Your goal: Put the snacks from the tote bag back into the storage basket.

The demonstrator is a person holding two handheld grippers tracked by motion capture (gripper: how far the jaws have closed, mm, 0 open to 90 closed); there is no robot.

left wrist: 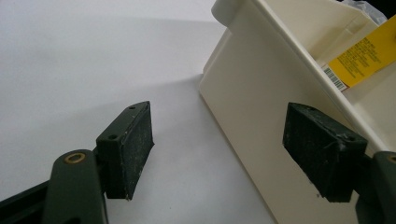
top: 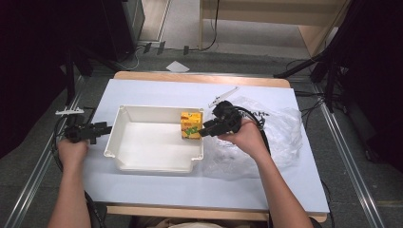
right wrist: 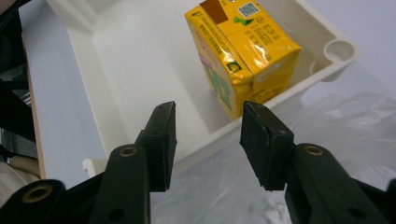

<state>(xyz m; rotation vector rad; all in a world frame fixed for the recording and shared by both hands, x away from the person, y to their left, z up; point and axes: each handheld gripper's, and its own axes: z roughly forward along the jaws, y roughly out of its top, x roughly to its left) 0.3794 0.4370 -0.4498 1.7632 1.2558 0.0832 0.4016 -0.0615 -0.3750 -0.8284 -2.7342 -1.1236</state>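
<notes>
- Just ahead of the right hand-held gripper [right wrist: 208, 142], past its spread, empty jaws, a yellow carton [right wrist: 243, 51] stands upright in the near right corner of a white bin [right wrist: 116, 65]; the jaws hover over the bin's rim, apart from the carton.
- From above, the right hand [top: 247, 137] reaches in from the bin's right side, forearm angled up from the bottom edge, and the right hand-held gripper [top: 207, 129] points left at the carton [top: 191, 125].
- At the bin's left wall, the left hand-held gripper [left wrist: 219, 149] is wide open and holds nothing; one jaw sits against or just before the wall, the other over bare bench.
- Seen from above, the left hand [top: 72, 151] holds the left hand-held gripper [top: 105, 128] level, pointing right at the bin [top: 157, 164], just beside its left rim.
- Under the right hand lies a crumpled clear plastic bag [top: 285, 137] on the bench [top: 166, 183], whose top is white with a wooden edge.
- Around the bench are grey floor, black stand legs and cables, and pale wooden furniture at the far side.
- The left gripper view catches the carton's barcode side [left wrist: 362, 58] over the rim; the right gripper view shows its top and printed front.
</notes>
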